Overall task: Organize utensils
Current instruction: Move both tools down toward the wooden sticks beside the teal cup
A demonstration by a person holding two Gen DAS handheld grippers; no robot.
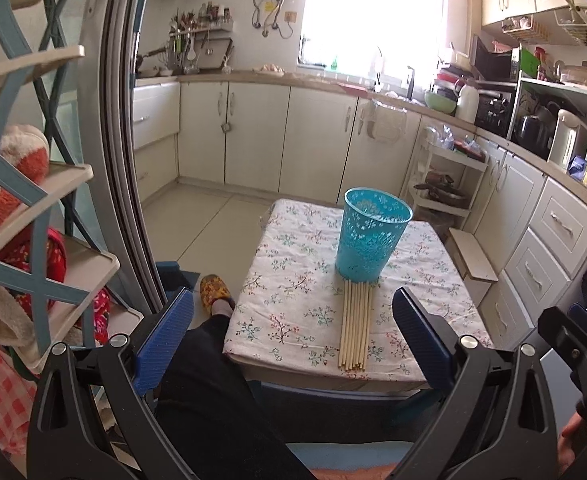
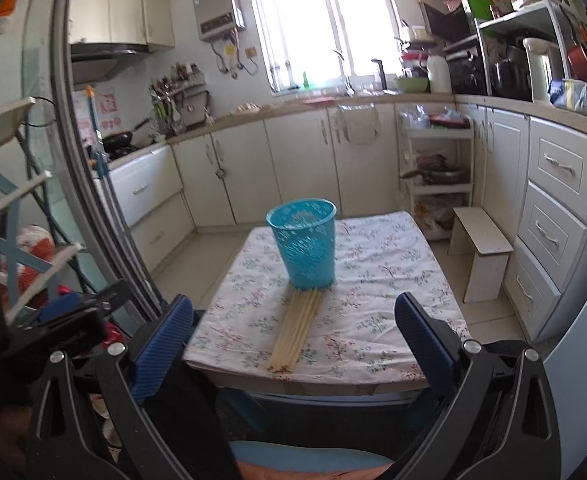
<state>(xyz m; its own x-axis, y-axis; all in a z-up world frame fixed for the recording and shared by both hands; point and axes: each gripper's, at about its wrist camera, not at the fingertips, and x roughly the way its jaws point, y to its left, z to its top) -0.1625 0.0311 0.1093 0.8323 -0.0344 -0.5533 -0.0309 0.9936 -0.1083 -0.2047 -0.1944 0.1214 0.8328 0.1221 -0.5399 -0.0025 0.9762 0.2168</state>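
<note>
Teal perforated plastic cup (image 1: 373, 236) upright, open top, on floral-cloth tabletop (image 1: 293, 308). Pale wooden chopsticks (image 1: 355, 326) lying flat, side by side in neat row, far ends touching cup base, near ends at tabletop's front edge.

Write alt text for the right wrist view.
A row of wooden chopsticks lies on a floral-clothed table, far ends at the base of an upright turquoise basket. The open right gripper frames them from the near edge, holding nothing; kitchen cabinets behind.
</note>
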